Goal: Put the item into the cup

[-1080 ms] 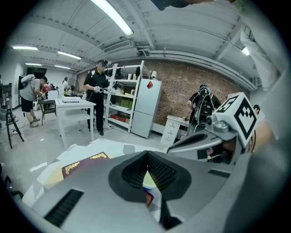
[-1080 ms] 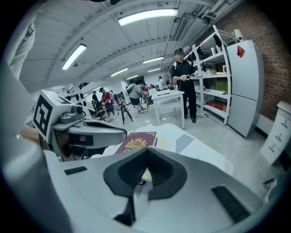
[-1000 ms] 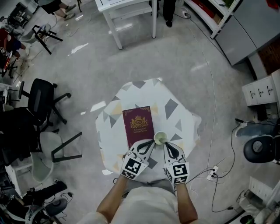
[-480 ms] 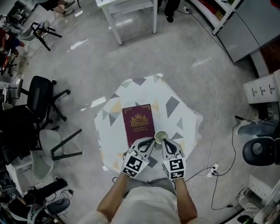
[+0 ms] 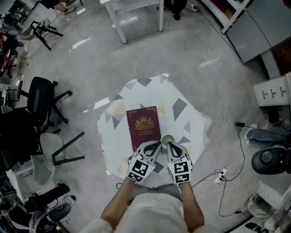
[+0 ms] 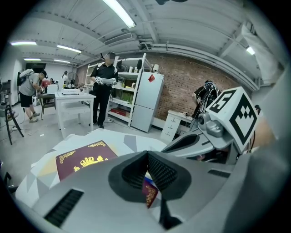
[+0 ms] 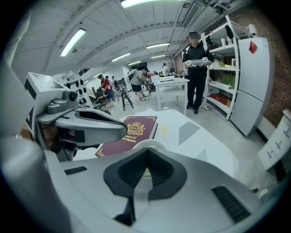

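Observation:
A small pale cup (image 5: 167, 139) stands on the patterned tablecloth (image 5: 177, 98), just right of a large maroon book (image 5: 143, 127) with a gold crest. In the right gripper view, my right gripper (image 7: 146, 152) is shut on the near rim of the cup (image 7: 148, 144). From the head view, this right gripper (image 5: 171, 145) sits just behind the cup. My left gripper (image 6: 148, 155) is shut on a small maroon booklet-like item (image 6: 150, 191) with a blue-and-white corner. That left gripper (image 5: 157, 145) hangs beside the cup's left, over the book's near corner.
The small table (image 5: 109, 136) stands alone on a grey floor. Office chairs (image 5: 43, 102) stand to the left, a white table (image 5: 136, 11) stands beyond, and cables (image 5: 223, 136) lie to the right. A person (image 6: 103, 88) stands by shelves far off.
Both grippers have drawn slightly closer together around the cup, the right one shifting a little left. The book and cup stay put.

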A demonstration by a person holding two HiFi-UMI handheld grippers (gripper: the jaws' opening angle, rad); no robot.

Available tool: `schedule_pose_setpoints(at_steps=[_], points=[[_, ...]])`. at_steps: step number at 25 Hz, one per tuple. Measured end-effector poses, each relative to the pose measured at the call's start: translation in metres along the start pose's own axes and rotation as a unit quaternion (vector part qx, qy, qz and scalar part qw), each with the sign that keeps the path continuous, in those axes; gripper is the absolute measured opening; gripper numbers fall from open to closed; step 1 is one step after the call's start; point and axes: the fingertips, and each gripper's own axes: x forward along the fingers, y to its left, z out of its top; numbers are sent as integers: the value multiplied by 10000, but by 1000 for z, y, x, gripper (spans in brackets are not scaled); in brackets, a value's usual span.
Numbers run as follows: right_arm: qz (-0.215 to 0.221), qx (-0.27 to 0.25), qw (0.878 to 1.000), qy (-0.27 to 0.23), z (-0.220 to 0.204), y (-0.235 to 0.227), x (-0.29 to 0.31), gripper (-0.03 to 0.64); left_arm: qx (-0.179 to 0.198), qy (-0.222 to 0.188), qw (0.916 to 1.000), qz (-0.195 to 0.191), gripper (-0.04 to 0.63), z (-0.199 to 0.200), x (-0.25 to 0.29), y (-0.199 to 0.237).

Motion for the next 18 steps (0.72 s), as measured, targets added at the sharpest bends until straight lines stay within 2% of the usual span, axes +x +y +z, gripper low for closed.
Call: schedule_pose_setpoints(at_steps=[18], points=[[14, -159, 9989, 431, -10, 3, 18, 8, -6, 119, 9999, -25, 12, -9, 4, -3]])
